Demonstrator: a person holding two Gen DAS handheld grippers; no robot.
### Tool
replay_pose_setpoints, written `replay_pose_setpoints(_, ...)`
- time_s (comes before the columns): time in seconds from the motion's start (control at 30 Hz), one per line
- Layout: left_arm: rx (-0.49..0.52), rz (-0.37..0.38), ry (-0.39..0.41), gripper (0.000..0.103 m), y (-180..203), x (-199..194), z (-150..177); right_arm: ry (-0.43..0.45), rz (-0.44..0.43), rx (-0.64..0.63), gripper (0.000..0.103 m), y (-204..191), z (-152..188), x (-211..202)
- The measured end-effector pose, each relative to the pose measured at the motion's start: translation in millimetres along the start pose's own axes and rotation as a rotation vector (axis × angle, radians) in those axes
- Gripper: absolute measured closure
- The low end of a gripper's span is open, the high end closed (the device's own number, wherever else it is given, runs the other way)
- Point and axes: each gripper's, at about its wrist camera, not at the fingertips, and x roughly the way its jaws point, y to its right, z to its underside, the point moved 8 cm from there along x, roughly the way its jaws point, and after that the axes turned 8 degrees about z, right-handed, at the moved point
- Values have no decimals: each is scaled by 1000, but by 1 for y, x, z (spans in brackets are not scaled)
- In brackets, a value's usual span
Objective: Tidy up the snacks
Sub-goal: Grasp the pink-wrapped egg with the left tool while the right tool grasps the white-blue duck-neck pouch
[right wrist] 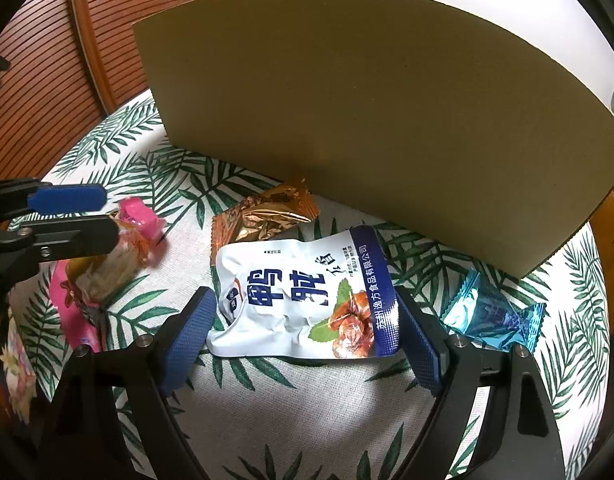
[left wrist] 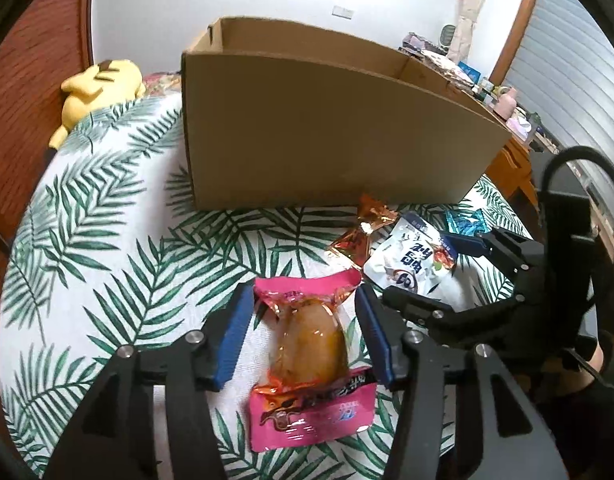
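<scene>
The left gripper straddles the pink snack pouch, jaws narrowly parted, pads clear. The right gripper brackets the white snack bag, jaws wide. Four packets lie on the leaf-print cloth before the cardboard box: pink, white, copper wrapper, blue wrapper. Nothing visibly boxed yet.

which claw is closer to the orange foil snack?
Right. The right claw straddles the white pouch just beside the orange foil snack; the left claw sits farther off around the pink packet.
</scene>
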Motion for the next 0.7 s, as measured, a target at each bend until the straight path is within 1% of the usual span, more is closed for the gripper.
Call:
replay_pose_setpoints(0.1, 22, -17, -3, 48, 5, -2, 2, 0, 0, 0, 14, 0, 0, 0)
replay_pose_setpoints(0.27, 30, -47, -54, 48, 3, 8, 13, 0, 0, 1, 14, 0, 0, 0)
replay_pose_setpoints(0.4, 9, -26, -74, 47, 2, 16, 17, -2, 0, 1, 14, 0, 0, 0)
replay_pose_setpoints(0.47, 11, -27, -103, 46, 2, 22, 21, -4, 0, -1, 14, -1, -1, 0)
replay_pose_setpoints(0.5, 5, -14, -111, 46, 2, 24, 23, -7, 0, -4, 14, -1, -1, 0)
replay_pose_setpoints(0.63, 1, -4, -96, 46, 1, 23, 23, -21, -7, -14, 12, -2, -5, 2)
replay_pose_setpoints(0.7, -3, 13, -89, 48, 0, 22, 22, -27, -8, -18, 9, -3, -6, 3)
